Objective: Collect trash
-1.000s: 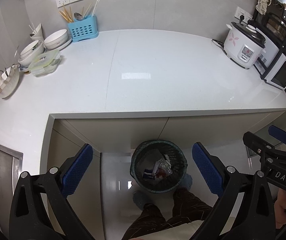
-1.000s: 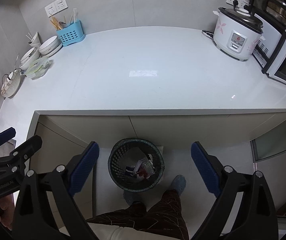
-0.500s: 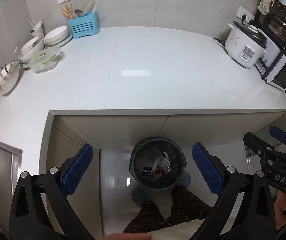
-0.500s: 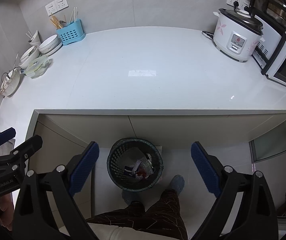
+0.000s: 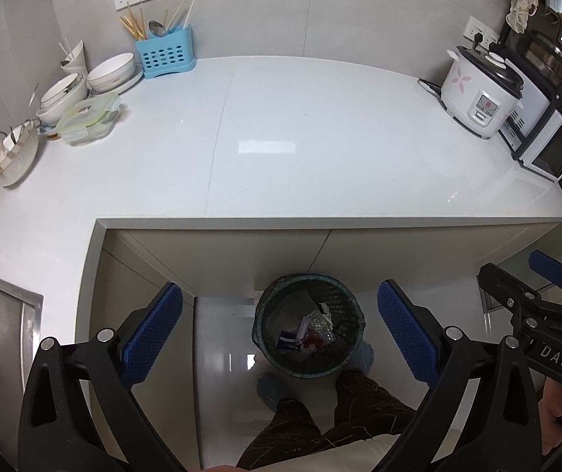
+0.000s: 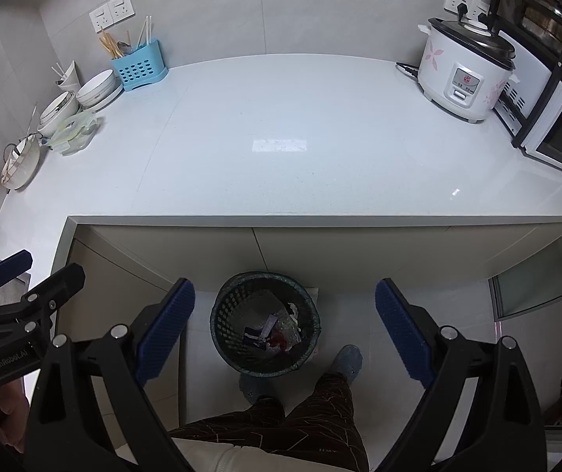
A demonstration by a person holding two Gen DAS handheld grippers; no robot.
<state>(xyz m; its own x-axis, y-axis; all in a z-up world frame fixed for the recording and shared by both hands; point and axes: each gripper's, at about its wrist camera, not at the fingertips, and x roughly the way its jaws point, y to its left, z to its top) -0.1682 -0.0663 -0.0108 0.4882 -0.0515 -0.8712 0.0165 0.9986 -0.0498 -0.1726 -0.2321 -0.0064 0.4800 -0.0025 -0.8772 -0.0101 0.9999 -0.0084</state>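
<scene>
A dark mesh trash bin (image 5: 307, 367) (image 6: 224, 338) stands on the floor in front of the counter, by a person's feet. Wrappers and crumpled scraps (image 5: 312, 332) (image 6: 271, 330) lie inside it. My left gripper (image 5: 279, 334) hangs high above the bin, open, nothing between its blue pads. My right gripper (image 6: 283, 332) is also open and empty, held above the bin. Each gripper shows at the edge of the other's view. The white countertop (image 5: 320, 149) (image 6: 300, 149) carries no loose trash that I can see.
A blue utensil holder (image 5: 165, 55), stacked bowls (image 5: 111, 72) and a lidded container (image 5: 90, 118) crowd the counter's far left. A rice cooker (image 5: 479, 92) (image 6: 462, 76) and microwave (image 6: 560, 133) stand at the right. A sink (image 5: 1, 334) is at the lower left.
Both grippers have risen and pulled back a little, so the counter and bin look slightly lower and smaller. Both stay open and empty.
</scene>
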